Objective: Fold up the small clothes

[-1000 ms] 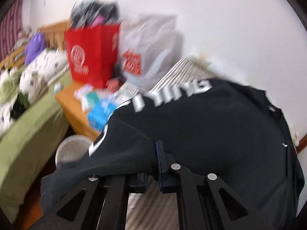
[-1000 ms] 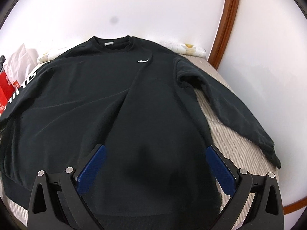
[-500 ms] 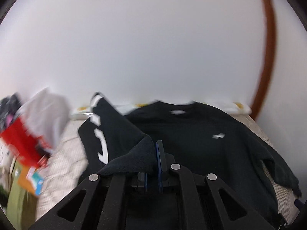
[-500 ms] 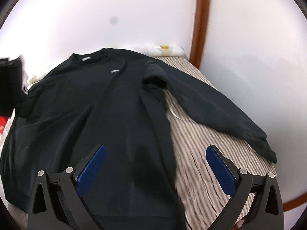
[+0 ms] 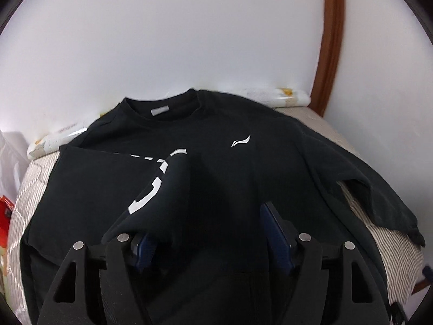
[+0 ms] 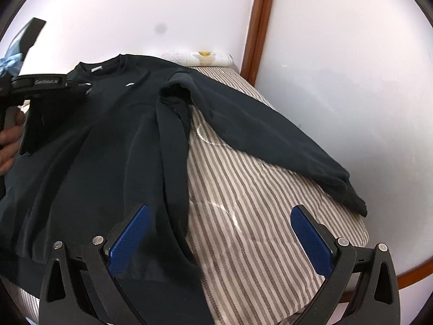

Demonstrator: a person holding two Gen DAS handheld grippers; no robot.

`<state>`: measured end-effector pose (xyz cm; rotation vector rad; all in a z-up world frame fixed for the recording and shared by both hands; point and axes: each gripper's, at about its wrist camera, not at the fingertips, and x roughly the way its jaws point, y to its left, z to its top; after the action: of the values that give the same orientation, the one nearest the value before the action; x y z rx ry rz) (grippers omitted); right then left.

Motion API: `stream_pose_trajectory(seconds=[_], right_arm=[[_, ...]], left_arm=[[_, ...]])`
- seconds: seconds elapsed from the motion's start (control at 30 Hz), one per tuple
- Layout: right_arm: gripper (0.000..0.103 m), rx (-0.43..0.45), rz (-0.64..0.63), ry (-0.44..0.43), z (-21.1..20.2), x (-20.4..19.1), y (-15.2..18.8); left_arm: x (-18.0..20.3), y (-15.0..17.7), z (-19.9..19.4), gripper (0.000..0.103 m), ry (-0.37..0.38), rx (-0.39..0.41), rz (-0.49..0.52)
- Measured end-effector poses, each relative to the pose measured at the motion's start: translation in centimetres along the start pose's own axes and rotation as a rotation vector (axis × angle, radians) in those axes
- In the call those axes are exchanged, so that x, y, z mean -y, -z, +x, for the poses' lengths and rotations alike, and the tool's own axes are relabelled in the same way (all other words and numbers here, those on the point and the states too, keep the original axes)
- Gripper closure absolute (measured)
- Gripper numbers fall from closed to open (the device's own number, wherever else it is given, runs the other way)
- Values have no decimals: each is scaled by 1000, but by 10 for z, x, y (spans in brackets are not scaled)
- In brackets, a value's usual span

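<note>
The black long-sleeved cotton sweatshirt (image 6: pixel 113 146) lay chest-up on the grey-and-white striped quilted mattress (image 6: pixel 243 216), collar toward the white wall (image 5: pixel 189 40), so both sleeves could be turned in over the body. My left gripper (image 5: pixel 208 233) hovered over the chest with its jaws spread; the sleeve with white lettering (image 5: pixel 159 189) was draped across the torso, its cuff end resting against the left blue pad (image 5: pixel 142 246), seemingly just let go, so that the printed sleeve would sit inside the fold. My right gripper (image 6: pixel 220 239) was wide open too, holding nothing, poised low above the sweatshirt's side seam and the bare mattress, because, as I judged it, the plain black right sleeve (image 6: pixel 270 135) was the next piece to fetch; it stretched out diagonally toward the mattress edge, its cuff well apart from my pads. A rolled white printed pillow (image 6: pixel 200 57) lay along the wall behind the collar, clear of the work.
</note>
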<state>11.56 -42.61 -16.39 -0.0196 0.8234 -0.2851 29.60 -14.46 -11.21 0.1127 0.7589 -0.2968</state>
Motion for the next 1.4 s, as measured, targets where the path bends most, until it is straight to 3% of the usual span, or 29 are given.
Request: stream_pose_trajectory(seconds=[0.17, 0.33, 0.43, 0.57, 0.7, 0.83, 0.93, 0.97, 1.03, 1.07, 1.13, 1.23, 1.4], right_arm=[[0, 40, -60, -73, -7, -36, -25], [2, 71, -138, -183, -6, -101, -57], [10, 52, -185, -273, 3, -147, -74], [11, 33, -265, -343, 15, -210, -87], [10, -23, -322, -416, 35, -268, -92], [10, -85, -382, -464, 57, -312, -89], [15, -104, -440, -426, 73, -338, -83], [35, -85, -456, -400, 75, -342, -82], [50, -58, -471, -385, 76, -337, -85], [66, -48, -436, -436, 72, -325, -92], [86, -31, -388, -462, 68, -302, -103], [87, 3, -270, -490, 61, -249, -128], [88, 63, -95, -339, 66, -146, -156]], left_arm=[[-30, 7, -46, 32, 119, 29, -39], [-104, 22, -78, 25, -50, 95, -104], [-157, 37, -70, 25, -187, 59, -169], [-225, 61, -53, 25, -332, 0, -264], [-271, 78, -30, 25, -356, -50, -344], [-284, 88, -13, 25, -311, -57, -386], [-278, 88, 5, 25, -308, -74, -359], [-278, 89, 8, 25, -310, -82, -354], [-277, 90, 6, 25, -294, -85, -363], [-280, 91, 4, 25, -286, -82, -374], [-283, 93, 3, 24, -273, -84, -391], [-285, 94, 5, 23, -268, -94, -401], [-285, 93, 5, 23, -268, -92, -403]])
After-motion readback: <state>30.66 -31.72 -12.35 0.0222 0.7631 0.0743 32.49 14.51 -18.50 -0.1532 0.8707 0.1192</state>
